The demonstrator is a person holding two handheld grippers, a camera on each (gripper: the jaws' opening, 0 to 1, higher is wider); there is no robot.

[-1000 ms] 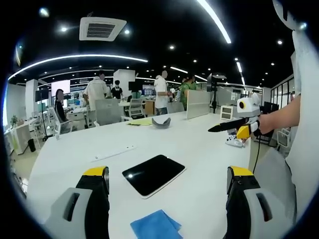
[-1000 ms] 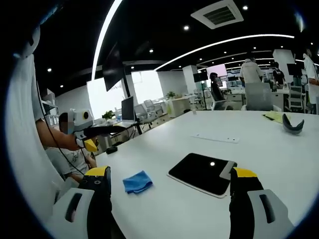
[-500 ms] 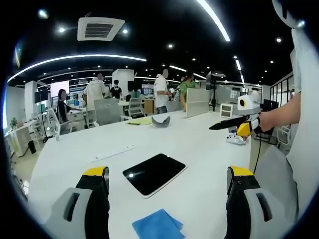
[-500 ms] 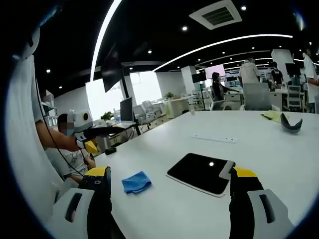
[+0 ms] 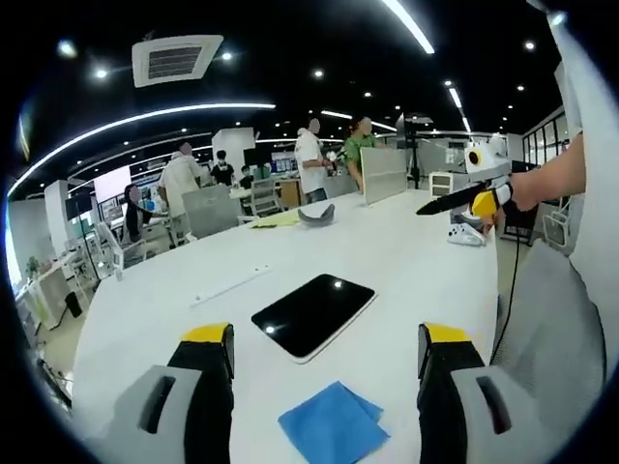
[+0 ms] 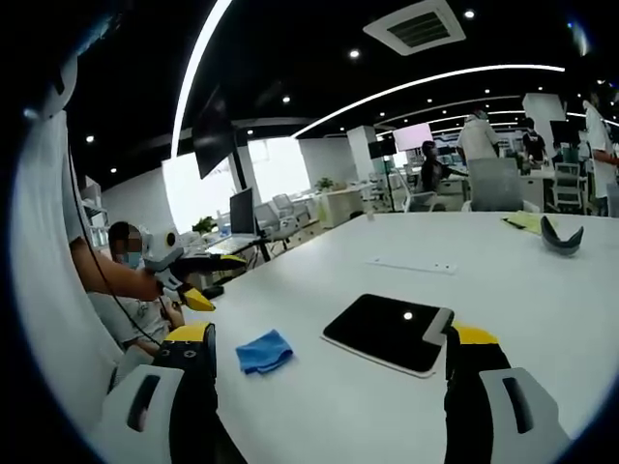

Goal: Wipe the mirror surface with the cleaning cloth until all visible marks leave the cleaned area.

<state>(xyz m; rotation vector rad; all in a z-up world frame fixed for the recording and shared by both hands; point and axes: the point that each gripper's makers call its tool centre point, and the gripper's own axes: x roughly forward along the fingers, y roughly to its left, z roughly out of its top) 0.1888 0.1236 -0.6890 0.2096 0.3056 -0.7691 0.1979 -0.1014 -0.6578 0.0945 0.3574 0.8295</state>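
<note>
A dark, flat rectangular mirror (image 5: 312, 314) (image 6: 389, 332) lies on the white table (image 5: 406, 261) (image 6: 503, 280). A blue cleaning cloth (image 5: 334, 423) (image 6: 265, 352) lies crumpled on the table near its front edge. My left gripper (image 5: 324, 372) is open above the table, and the cloth lies just beyond and between its jaws. My right gripper (image 6: 329, 372) is open too, with the cloth to the left of its gap and the mirror's corner by its right jaw. The other gripper appears at the right edge (image 5: 474, 193) of the left gripper view and at the left (image 6: 189, 275) of the right gripper view.
A white strip (image 5: 230, 285) (image 6: 414, 265) lies on the table beyond the mirror. A grey curved object (image 5: 317, 215) (image 6: 561, 238) and yellow paper (image 5: 276, 219) sit at the far end. Several people stand among desks and chairs behind the table.
The left gripper view has tipped downward, so the cloth and mirror show more fully. In the right gripper view the other gripper has dipped lower. Mirror and cloth have not moved.
</note>
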